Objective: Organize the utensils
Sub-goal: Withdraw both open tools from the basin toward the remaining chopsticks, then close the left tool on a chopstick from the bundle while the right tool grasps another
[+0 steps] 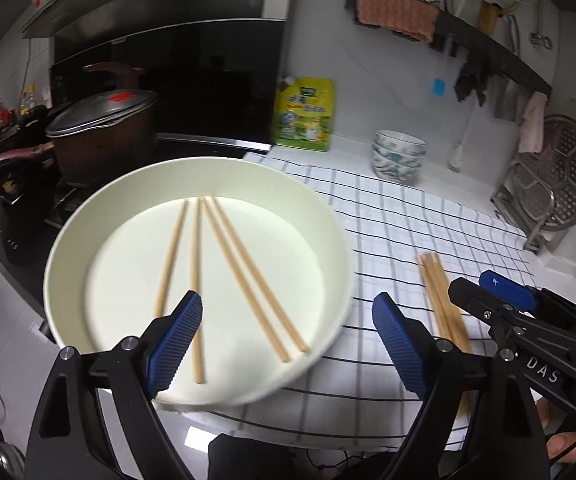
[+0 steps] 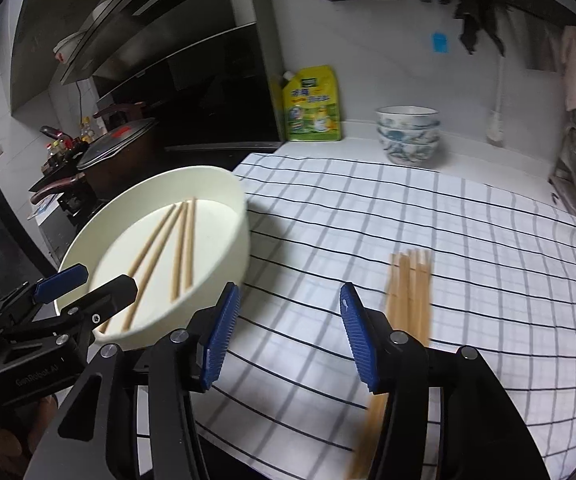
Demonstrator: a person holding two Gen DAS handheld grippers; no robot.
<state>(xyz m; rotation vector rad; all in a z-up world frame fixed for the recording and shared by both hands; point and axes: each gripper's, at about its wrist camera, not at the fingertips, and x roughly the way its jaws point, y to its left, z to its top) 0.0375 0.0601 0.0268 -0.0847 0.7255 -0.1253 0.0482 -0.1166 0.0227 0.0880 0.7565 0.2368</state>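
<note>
A white round basin (image 1: pixel 127 248) (image 2: pixel 231 248) sits at the left end of a checked cloth (image 2: pixel 368 208) and holds several wooden chopsticks (image 1: pixel 227 264) (image 2: pixel 167 248) fanned out on its floor. A second bunch of chopsticks (image 1: pixel 444 300) (image 2: pixel 410 292) lies on the cloth to the right. My left gripper (image 1: pixel 288 306) (image 2: pixel 95 280) is open wide above the basin's near rim, nothing between its pads. My right gripper (image 2: pixel 290 292) (image 1: pixel 476 286) stands open over bare cloth, just left of the loose bunch, whose near ends are hidden behind its right finger.
Two stacked patterned bowls (image 1: pixel 398 158) (image 2: pixel 408 132) and a yellow-green pouch (image 1: pixel 306 116) stand at the back of the counter. A lidded pot (image 1: pixel 103 128) sits on the stove to the left. A metal steamer rack (image 1: pixel 560 176) leans at the right.
</note>
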